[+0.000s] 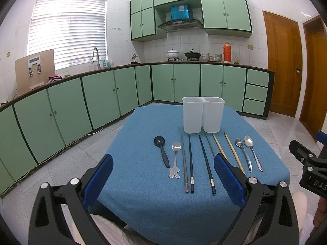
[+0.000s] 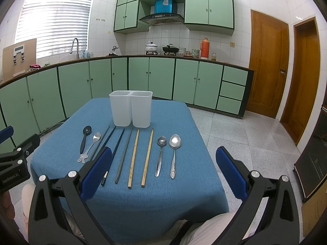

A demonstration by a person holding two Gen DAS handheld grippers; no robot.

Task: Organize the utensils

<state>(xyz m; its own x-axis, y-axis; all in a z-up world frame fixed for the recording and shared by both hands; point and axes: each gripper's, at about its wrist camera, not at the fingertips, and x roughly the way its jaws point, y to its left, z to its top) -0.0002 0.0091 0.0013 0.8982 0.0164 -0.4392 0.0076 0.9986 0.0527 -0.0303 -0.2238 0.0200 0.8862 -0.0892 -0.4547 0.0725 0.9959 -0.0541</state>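
A white two-compartment holder point(image 1: 203, 114) point(image 2: 130, 108) stands upright at the far side of a blue-clothed table point(image 1: 143, 204) point(image 2: 155, 200). In front of it lie a black spoon point(image 1: 162, 151) point(image 2: 84, 136), a small steel spoon with a figure handle point(image 1: 175, 159) point(image 2: 91, 146), several dark chopsticks point(image 1: 191, 163) point(image 2: 123, 155), two wooden chopsticks point(image 1: 233, 151) point(image 2: 141, 157) and two steel spoons point(image 1: 248, 153) point(image 2: 167, 155). My left gripper point(image 1: 163, 177) hangs open above the table's near edge. My right gripper point(image 2: 163, 169) is open too, holding nothing.
Green cabinets and a counter with sink, pots and a red thermos point(image 1: 226, 52) run along the walls. Wooden doors point(image 2: 267, 67) stand at the right. A person's lap in pale trousers point(image 2: 208, 228) sits under the table's near edge. Tiled floor surrounds the table.
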